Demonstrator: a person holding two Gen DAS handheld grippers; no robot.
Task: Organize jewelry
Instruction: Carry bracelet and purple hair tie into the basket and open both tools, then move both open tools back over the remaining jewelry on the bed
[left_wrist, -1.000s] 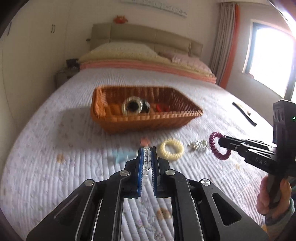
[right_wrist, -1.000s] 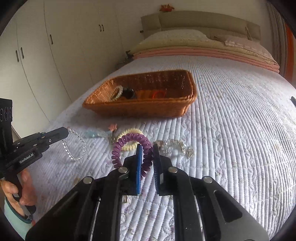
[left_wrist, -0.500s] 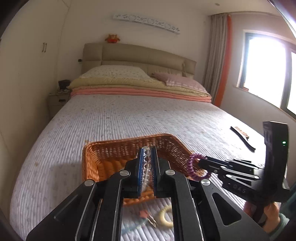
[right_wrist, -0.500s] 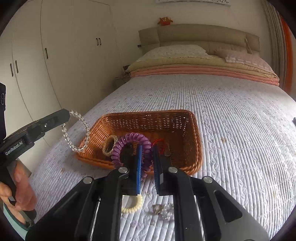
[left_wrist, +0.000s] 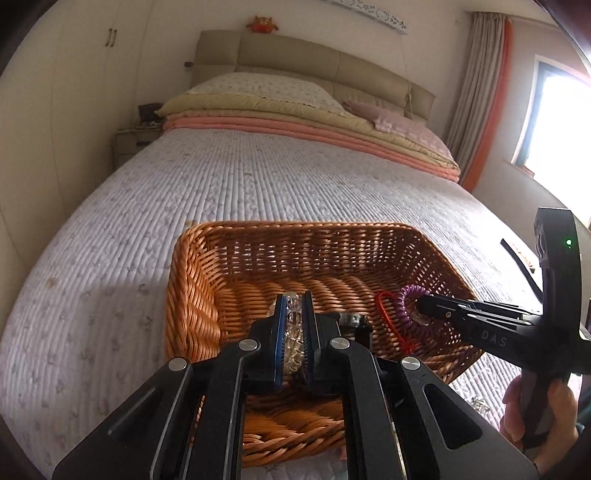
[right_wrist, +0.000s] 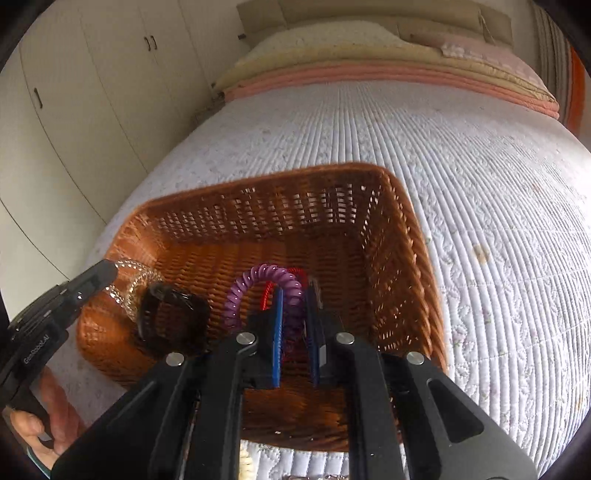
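Note:
A brown wicker basket (left_wrist: 207, 295) (right_wrist: 402, 236) sits on the quilted bed. My left gripper (left_wrist: 293, 308) (right_wrist: 107, 275) hangs over its left half, shut on a clear bead bracelet (left_wrist: 293, 325) (right_wrist: 127, 295). Over the right half, my right gripper (right_wrist: 295, 299) (left_wrist: 423, 308) is shut on a purple spiral hair tie (right_wrist: 258, 275) (left_wrist: 408, 301). On the basket floor lie a red cord (left_wrist: 386, 310) (right_wrist: 264, 295) and a black hair clip (right_wrist: 173, 321) (left_wrist: 351, 319).
A pearly ring (right_wrist: 245, 461) and a silver chain (left_wrist: 478, 402) lie on the quilt in front of the basket. A dark strap (left_wrist: 517, 254) rests near the bed's right edge. Pillows and folded blankets are stacked at the headboard. A hand (left_wrist: 532, 406) grips the right tool.
Both grippers have travelled forward from the loose items on the quilt to over the basket, each still carrying its piece. The basket now fills the lower middle of both views.

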